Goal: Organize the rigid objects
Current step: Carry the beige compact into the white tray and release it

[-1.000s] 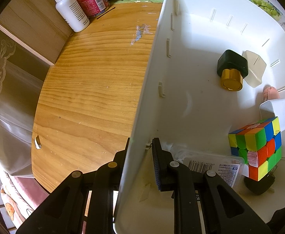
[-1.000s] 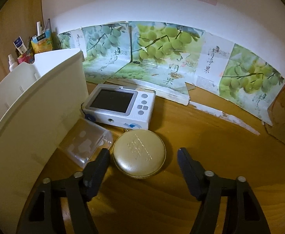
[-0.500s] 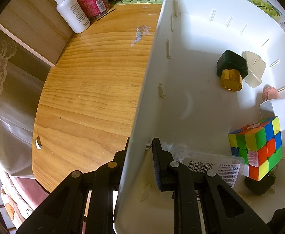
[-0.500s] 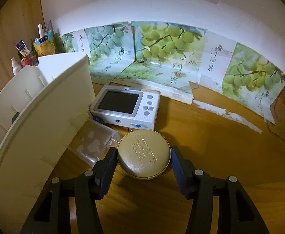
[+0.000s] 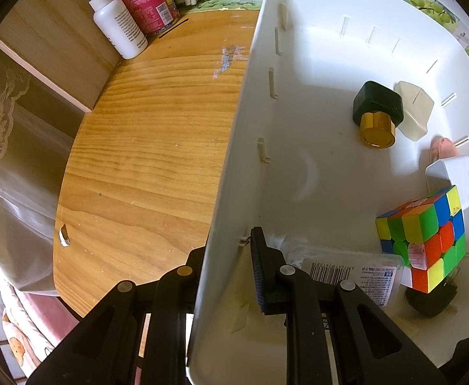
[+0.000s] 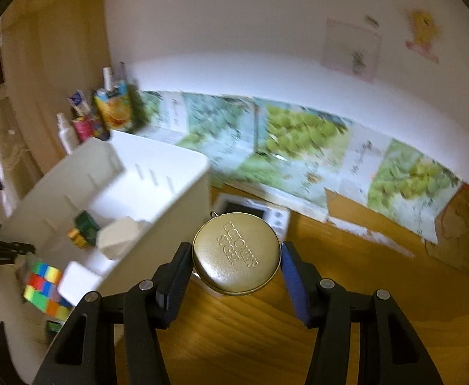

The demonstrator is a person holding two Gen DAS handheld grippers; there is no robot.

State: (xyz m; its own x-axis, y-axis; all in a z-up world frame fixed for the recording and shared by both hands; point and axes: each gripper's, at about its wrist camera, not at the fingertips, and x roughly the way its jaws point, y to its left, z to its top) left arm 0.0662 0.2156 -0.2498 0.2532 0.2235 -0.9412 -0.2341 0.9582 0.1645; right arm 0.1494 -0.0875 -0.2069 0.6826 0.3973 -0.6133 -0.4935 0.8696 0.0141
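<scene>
1. The bin [image 5: 231, 173] looks the same in the left wrist view as a second ago: white, on the wooden table [image 5: 144, 166], its wall pinched between the fingers of the left gripper [image 5: 226, 250], one outside and one inside.
2. In the right wrist view the bin [image 6: 157, 199] now sits lower and further left than before, and its inside shows: a colour cube [image 6: 43, 292], a black-and-gold bottle [image 6: 82, 227] and a white lump [image 6: 119, 237].
3. The white device [image 6: 253, 213] with a screen, in full view a second ago, is now mostly hidden behind the tin, at the far side of the table.
4. The clear plastic box seen beside the tin earlier is no longer in view.
5. The tin [image 6: 236, 253], round and gold, lay flat on the table between open fingers a second ago. Now it is off the table, held just right of the bin's near corner.
6. The right gripper [image 6: 236, 258] pinches the tin across its width, one pad on its left edge and one on its right.
7. The tin is a flat disc with no long axis. Its lettered lid faces up towards the camera, tilted; the lettering runs from far left to near right. A small ring [image 6: 213, 214] sticks out at its far edge.
</scene>
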